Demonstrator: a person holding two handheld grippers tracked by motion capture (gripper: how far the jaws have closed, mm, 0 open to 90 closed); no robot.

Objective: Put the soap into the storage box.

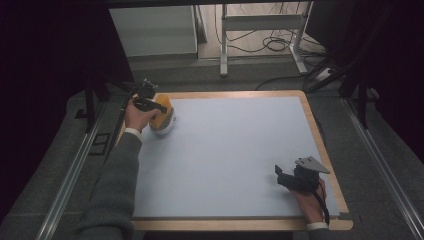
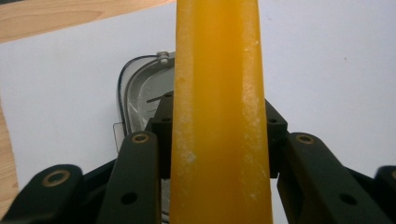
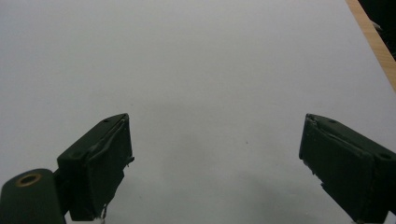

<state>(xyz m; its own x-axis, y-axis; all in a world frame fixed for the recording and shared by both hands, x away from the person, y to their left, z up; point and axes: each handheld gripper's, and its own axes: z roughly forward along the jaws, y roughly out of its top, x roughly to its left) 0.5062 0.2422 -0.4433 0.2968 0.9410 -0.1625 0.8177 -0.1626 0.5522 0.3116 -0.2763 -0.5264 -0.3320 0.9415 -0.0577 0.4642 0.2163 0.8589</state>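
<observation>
An orange block-like piece (image 1: 165,111) sits at the far left corner of the table, on top of a white and silvery object (image 1: 163,127). My left gripper (image 1: 151,104) is shut on the orange piece. In the left gripper view the orange piece (image 2: 218,70) runs up between the black jaws of my left gripper (image 2: 218,122), and a shiny metal shell with a screw (image 2: 140,91) lies beneath it. My right gripper (image 1: 286,176) rests near the table's front right, open. In the right gripper view my right gripper (image 3: 215,163) has its jaws wide apart with bare mat between them.
A pale blue mat (image 1: 225,150) covers the wooden table (image 1: 320,135); its wooden rim (image 3: 376,44) shows at the right. Behind the table stand a metal frame (image 1: 225,45), cables (image 1: 270,42) on the floor and a white cabinet (image 1: 155,30). Rails (image 1: 385,170) flank the table.
</observation>
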